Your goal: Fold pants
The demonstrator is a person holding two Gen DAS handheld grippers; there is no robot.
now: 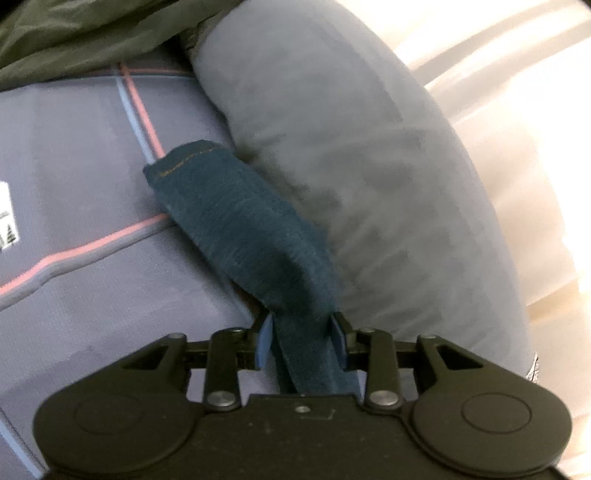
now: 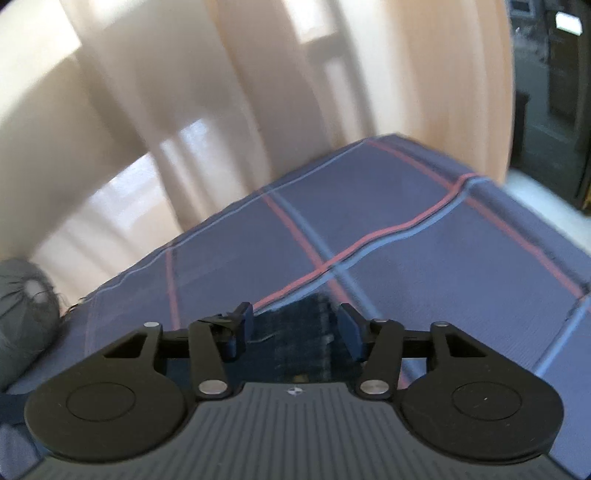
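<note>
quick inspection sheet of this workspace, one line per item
surface: bed with a blue plaid sheet, crossed by red and light blue stripes, slightly wrinkled
job's things: dark denim pants; a hemmed end lies on the sheet beside the bolster, the fabric runs back between the left jaws; another part sits between the right jaws
clutter: grey bolster pillow; olive green fabric at the far edge; small white label on the sheet
grippers: left gripper jaws closed on the denim; right gripper jaws wide, pads not pressing the denim
cables: nothing seen
surroundings: pale curtains behind the bed; dark doorway or furniture, too blurred to tell
</note>
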